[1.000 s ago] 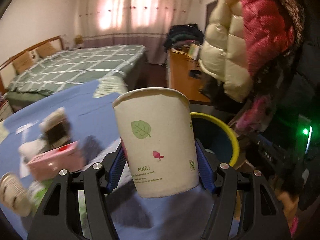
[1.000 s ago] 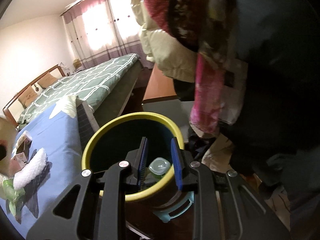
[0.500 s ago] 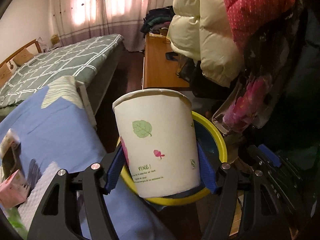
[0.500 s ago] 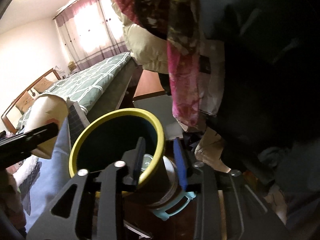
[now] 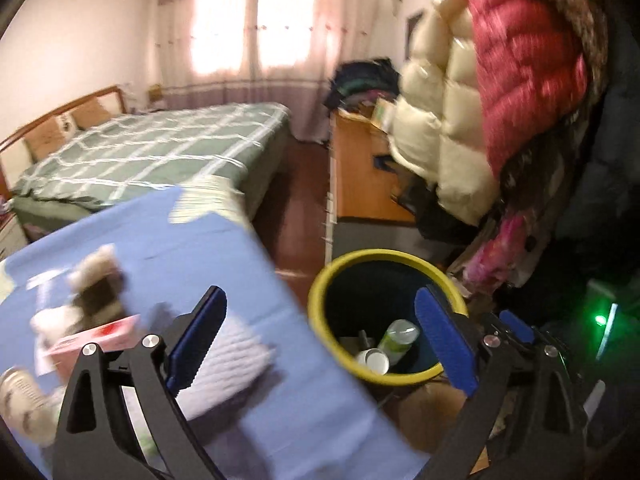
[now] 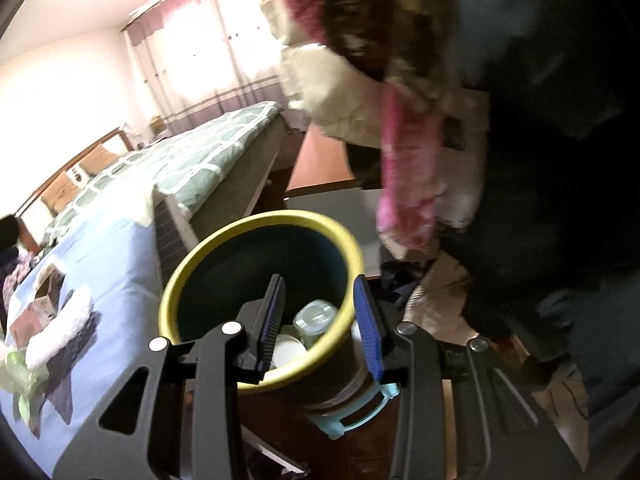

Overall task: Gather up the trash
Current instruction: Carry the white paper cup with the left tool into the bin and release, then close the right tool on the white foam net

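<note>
Gone from my left hand-held gripper (image 5: pixel 320 344), the paper cup (image 5: pixel 373 361) lies inside the yellow-rimmed bin (image 5: pixel 320 280); jaws opening wide, empty. My right hand-held gripper (image 6: pixel 320 320) hovers part-open, empty, over the bin.

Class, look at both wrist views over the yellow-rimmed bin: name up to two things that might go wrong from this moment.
1. The right tongs straddle the near rim of the dark, yellow-rimmed round bin; pulling away carelessly might tip it.
2. The left tongs, jaws opening with nothing between them, hang above the edge of the blue cloth-covered table; swinging back, they might knock the pink carton off.
</note>
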`<state>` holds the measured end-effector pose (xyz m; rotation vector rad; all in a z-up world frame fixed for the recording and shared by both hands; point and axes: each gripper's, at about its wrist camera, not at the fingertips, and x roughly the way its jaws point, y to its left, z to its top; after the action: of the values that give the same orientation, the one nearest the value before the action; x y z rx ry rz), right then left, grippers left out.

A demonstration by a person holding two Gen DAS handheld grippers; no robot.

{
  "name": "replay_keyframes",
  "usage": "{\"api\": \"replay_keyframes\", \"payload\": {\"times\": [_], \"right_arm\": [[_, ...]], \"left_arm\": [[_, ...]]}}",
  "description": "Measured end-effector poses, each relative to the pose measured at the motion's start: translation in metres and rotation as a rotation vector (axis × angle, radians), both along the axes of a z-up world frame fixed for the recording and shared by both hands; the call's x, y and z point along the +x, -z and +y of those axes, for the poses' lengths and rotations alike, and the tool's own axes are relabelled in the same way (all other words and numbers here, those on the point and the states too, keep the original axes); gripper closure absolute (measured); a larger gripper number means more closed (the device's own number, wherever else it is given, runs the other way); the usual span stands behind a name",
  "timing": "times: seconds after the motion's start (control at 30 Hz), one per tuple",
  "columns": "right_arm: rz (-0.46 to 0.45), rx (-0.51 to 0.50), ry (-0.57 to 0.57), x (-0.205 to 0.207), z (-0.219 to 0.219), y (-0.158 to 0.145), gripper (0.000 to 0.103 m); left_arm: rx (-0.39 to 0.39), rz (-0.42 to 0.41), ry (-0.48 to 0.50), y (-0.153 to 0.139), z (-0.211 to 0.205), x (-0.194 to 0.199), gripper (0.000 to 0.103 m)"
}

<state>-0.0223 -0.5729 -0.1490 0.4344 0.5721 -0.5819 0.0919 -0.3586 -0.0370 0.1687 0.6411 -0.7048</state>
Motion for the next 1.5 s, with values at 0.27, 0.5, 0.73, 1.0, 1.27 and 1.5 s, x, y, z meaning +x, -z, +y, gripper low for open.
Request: {"api": "replay_keyframes", "payload": {"times": [0.27,0.5,0.73,1.0,1.27,1.5], "right_arm": [[0.014,-0.041,-0.142,0.037,0.058,-0.010,0.069],[0.027,-0.080,-0.279,0.073,0.117,-0.022,0.069],[0.058,-0.053,-0.400,0.120,0.153,-0.026,0.069],[0.123,-0.026,-0.451,0.163,0.169,-0.018,0.053],[0.198,0.014,-0.482,0.185,0.178,0.002,0.047],[0.206,0.024,-0.492,0.186,0.180,0.007,0.053]], "left_arm": [[-0.031,-0.087,-0.266,-0.020,0.147,-0.014,0.007],[-0.048,-0.092,-0.434,-0.015,0.245,-0.021,0.006],[-0.066,-0.070,-0.510,-0.001,0.294,-0.022,0.006],[-0.080,-0.041,-0.529,0.010,0.301,-0.020,0.006],[-0.088,-0.033,-0.528,0.014,0.304,-0.018,0.006],[-0.094,-0.016,-0.525,0.019,0.303,-0.014,0.006]]}}
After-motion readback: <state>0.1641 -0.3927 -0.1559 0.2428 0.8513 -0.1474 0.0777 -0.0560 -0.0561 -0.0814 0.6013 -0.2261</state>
